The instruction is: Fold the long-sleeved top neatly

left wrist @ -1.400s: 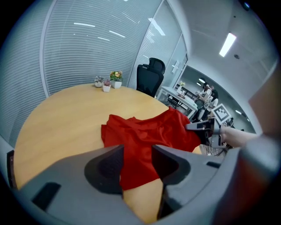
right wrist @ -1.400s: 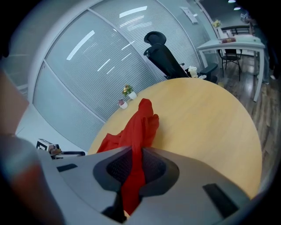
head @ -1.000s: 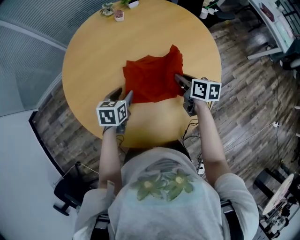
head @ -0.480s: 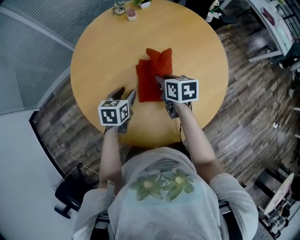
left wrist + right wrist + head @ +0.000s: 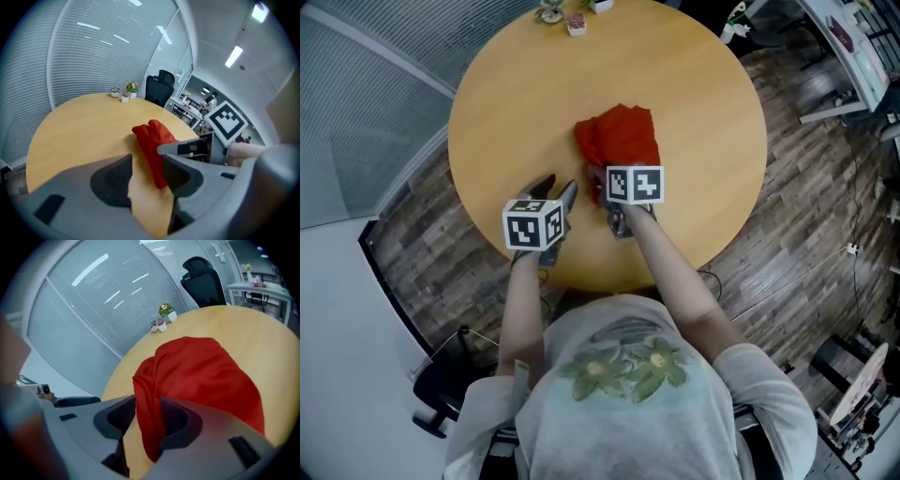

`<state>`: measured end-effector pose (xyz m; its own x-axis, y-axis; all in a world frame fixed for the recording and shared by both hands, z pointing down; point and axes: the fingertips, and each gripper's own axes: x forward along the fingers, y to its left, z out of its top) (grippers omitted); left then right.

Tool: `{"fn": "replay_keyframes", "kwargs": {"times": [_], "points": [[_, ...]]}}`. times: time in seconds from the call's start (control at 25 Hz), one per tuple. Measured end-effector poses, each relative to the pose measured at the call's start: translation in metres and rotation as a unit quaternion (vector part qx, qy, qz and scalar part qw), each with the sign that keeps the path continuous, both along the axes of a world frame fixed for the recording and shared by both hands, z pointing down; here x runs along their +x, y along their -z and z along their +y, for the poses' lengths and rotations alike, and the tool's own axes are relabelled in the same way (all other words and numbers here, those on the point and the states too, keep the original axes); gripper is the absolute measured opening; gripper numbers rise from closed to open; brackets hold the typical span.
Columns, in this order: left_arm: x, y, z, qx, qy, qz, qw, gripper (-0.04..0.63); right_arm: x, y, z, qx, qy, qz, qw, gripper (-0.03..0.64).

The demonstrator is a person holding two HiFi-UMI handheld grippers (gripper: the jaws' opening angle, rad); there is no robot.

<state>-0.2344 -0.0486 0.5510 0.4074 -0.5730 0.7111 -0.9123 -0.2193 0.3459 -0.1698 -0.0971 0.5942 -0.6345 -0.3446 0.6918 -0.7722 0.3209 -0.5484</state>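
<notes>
The red long-sleeved top [image 5: 623, 136] lies folded into a narrow bundle near the middle of the round wooden table [image 5: 506, 103]. My right gripper [image 5: 602, 180] sits at the bundle's near edge. In the right gripper view its jaws [image 5: 147, 404] have just been opening; a fold of the red top [image 5: 201, 376] still lies between them, with a gap at the left pad. My left gripper [image 5: 555, 187] hovers open just left of the top. Only bare table shows between its jaws [image 5: 146, 161], with the top [image 5: 152, 138] beyond.
Small potted plants [image 5: 562, 14] stand at the table's far edge. A black office chair [image 5: 159, 89] is behind the table. Wood-plank floor surrounds the table, and a dark chair base [image 5: 441, 394] sits at the lower left.
The right gripper swept left across the top, carrying its right edge over so the spread cloth became a narrow bundle, then its jaws opened. The left gripper drifted slightly right.
</notes>
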Motion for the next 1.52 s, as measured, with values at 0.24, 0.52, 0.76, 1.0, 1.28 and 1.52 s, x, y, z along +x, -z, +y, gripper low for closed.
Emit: {"fn": "replay_keyframes", "kwargs": {"times": [0.24, 0.52, 0.76, 1.0, 1.28, 1.52], "points": [[0.0, -0.003, -0.004, 0.0, -0.015, 0.003, 0.9999, 0.179, -0.009, 0.024, 0.01, 0.022, 0.016, -0.062, 0.998, 0.218], [0.024, 0.009, -0.022, 0.016, -0.03, 0.032, 0.9989, 0.177, 0.044, 0.06, 0.012, 0.081, -0.024, -0.065, 0.994, 0.218], [0.084, -0.01, -0.012, -0.03, -0.08, 0.07, 0.9939, 0.178, 0.098, 0.041, 0.019, 0.067, -0.078, -0.027, 0.994, 0.218], [0.108, -0.048, 0.011, -0.077, -0.088, 0.054, 0.9917, 0.17, 0.141, 0.017, 0.04, 0.061, -0.091, 0.039, 0.993, 0.218], [0.1, -0.042, 0.009, -0.075, -0.086, 0.069, 0.991, 0.037, 0.153, -0.027, 0.057, 0.06, 0.005, 0.153, 0.986, 0.219], [0.074, -0.017, 0.013, -0.049, -0.086, 0.064, 0.993, 0.032, 0.159, -0.025, 0.055, 0.068, 0.0, 0.152, 0.986, 0.028]]}}
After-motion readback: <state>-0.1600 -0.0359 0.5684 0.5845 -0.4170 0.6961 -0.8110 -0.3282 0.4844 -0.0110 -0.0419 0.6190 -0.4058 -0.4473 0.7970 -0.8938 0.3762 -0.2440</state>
